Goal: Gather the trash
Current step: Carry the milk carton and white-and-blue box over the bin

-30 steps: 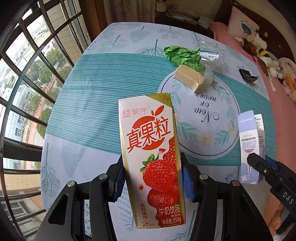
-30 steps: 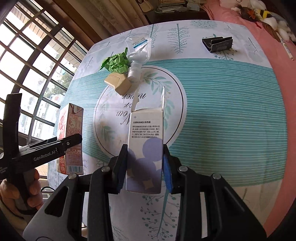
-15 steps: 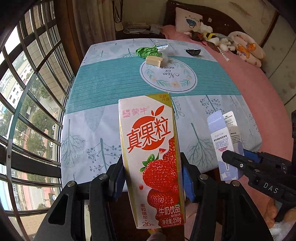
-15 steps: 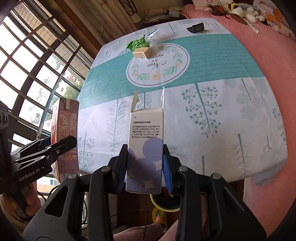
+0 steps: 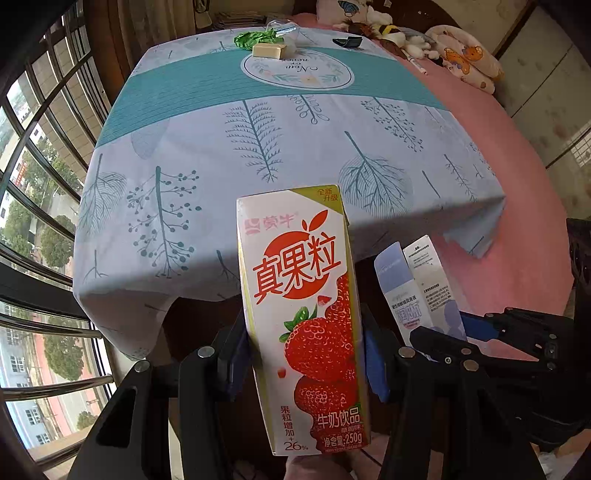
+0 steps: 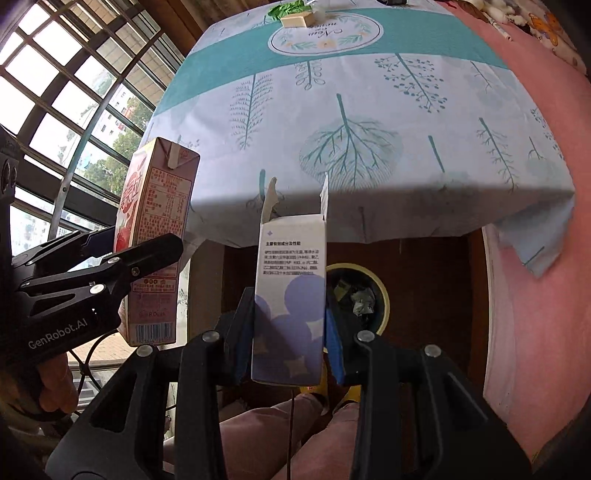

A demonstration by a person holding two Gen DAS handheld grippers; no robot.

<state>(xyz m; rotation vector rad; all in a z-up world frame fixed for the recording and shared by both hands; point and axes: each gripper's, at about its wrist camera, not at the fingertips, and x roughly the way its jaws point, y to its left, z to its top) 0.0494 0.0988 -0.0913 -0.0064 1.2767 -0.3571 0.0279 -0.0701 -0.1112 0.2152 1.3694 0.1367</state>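
My left gripper (image 5: 303, 358) is shut on a strawberry milk carton (image 5: 301, 314), held upright off the table's front edge; the carton also shows in the right wrist view (image 6: 155, 240). My right gripper (image 6: 290, 339) is shut on an open white and purple box (image 6: 290, 295), also seen in the left wrist view (image 5: 417, 295). A yellow-rimmed trash bin (image 6: 360, 295) holding crumpled scraps stands on the floor below the table, just right of and behind the box. On the far table (image 5: 295, 147) lie green crumpled paper (image 5: 255, 37), a tan block (image 5: 267, 50) and a clear plastic bottle (image 5: 282, 29).
A black object (image 5: 347, 41) lies at the table's far right. A pink bed (image 5: 517, 184) with plush toys (image 5: 454, 55) runs along the right. Barred windows (image 5: 33, 184) line the left. The person's legs (image 6: 288, 424) are below the grippers.
Both grippers have pulled back from the table and tipped down with their cartons still held. The table has receded and the trash bin under its front edge has come into the right wrist view.
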